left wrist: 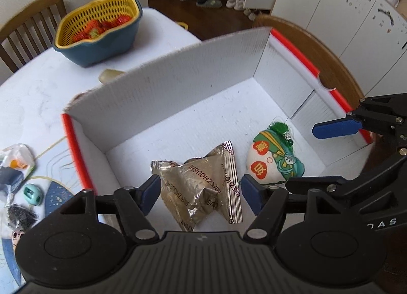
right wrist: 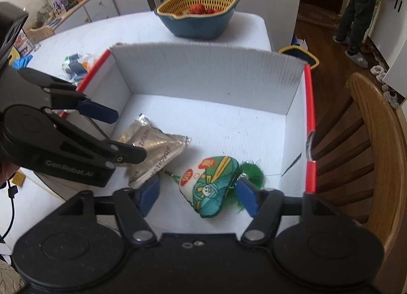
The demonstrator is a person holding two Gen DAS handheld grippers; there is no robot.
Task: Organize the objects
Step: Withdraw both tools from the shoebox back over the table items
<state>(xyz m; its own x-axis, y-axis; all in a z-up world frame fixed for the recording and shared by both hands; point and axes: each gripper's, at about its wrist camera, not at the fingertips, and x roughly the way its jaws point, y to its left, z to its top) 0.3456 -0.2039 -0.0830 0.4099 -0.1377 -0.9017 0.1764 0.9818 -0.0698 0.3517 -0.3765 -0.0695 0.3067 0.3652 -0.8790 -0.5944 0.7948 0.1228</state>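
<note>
Inside a white box (left wrist: 193, 95) on the counter (left wrist: 38, 95), two things already lie: silver foil packets (left wrist: 203, 187) between the parted jaws of the left hand-held gripper (left wrist: 201, 193), untouched, and a green-and-white sachet (right wrist: 211, 187) between the parted jaws of the right hand-held gripper (right wrist: 197, 196), also free. Left of the left hand-held gripper, small clutter (left wrist: 17, 166) on the counter still appears unsorted, so the tidying seems partly done.
</note>
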